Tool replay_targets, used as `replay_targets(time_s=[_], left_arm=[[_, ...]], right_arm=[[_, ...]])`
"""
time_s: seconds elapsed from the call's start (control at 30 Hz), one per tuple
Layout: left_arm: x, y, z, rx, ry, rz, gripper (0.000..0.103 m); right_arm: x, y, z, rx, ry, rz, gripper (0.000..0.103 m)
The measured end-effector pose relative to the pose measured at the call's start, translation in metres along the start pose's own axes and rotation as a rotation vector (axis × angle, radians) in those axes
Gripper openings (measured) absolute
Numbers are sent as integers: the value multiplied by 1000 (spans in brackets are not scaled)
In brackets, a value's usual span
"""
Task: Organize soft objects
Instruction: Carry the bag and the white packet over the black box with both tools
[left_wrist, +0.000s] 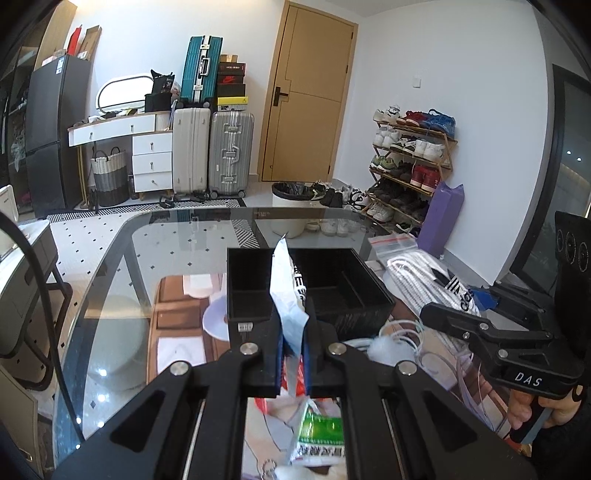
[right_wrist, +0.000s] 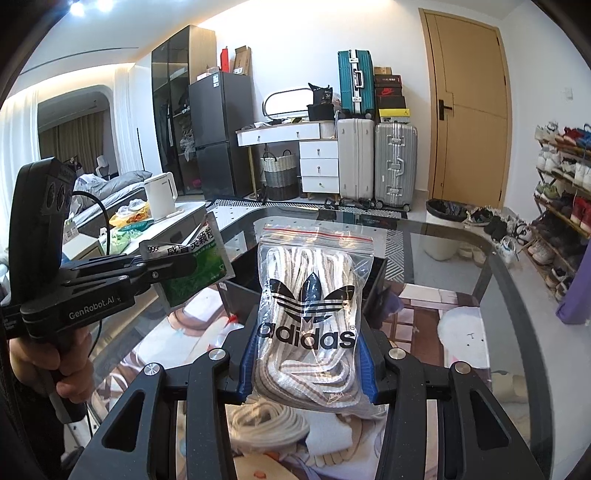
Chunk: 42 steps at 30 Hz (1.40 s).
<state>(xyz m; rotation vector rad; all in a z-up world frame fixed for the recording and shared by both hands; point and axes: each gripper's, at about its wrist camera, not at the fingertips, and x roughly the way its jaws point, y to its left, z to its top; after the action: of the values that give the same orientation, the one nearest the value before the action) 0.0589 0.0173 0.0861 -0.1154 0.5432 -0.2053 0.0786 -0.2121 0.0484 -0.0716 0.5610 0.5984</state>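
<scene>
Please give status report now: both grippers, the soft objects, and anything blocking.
Left gripper shut on green sachet. Right gripper shut on laces bag. Black box ahead on glass table, open. Nothing in the way.

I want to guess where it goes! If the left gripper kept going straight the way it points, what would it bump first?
Probably the black box just ahead of the left gripper, though depth is hard to judge.

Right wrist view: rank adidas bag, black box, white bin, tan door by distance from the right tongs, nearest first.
1. Clear zip bag of striped laces with adidas logo: gripped in the right tongs.
2. Black open plastic box: just behind, on the glass table.
3. White round waste bin: floor beyond table, right.
4. Tan wooden door: back wall.
</scene>
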Motion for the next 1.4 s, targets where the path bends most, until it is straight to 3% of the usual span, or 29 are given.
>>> replay_targets(time_s=[0.93,1.4], left_arm=[[81,16,26,-16,83,15,5],[104,12,11,-11,179,-6,6]], right_arm=[[83,-14,44,29,130,1,44],[107,-18,45,37,165,5,44]])
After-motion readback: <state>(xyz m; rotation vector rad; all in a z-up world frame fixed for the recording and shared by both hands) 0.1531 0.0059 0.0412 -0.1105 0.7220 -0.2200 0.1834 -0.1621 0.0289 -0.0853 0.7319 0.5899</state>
